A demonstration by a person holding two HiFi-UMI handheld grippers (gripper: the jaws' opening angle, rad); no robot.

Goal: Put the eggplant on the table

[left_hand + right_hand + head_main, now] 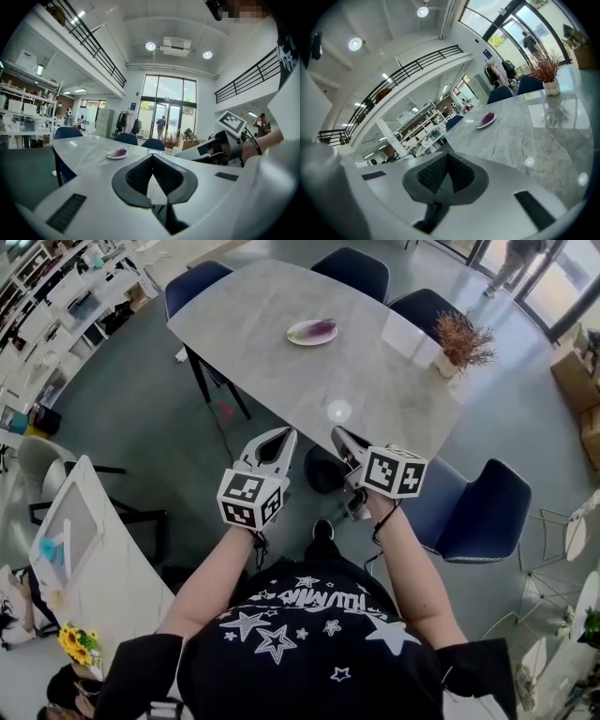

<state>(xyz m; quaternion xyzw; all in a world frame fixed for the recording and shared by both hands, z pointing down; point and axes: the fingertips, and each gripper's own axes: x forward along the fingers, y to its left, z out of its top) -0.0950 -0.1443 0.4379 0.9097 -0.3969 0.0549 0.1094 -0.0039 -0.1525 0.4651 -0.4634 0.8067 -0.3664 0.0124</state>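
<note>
The eggplant (pixel 319 330) is seen on a plate (pixel 297 336) toward the table's (pixel 281 376) far edge. The left claw (pixel 285 435) and right claw (pixel 338 435) are closed on nothing. It is judged light, smooth, probably firm; its middle is best gripped.

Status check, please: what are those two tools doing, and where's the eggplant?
Left tool shut, empty; right tool shut, empty. Eggplant on plate, far side of table. Nothing in the way.
</note>
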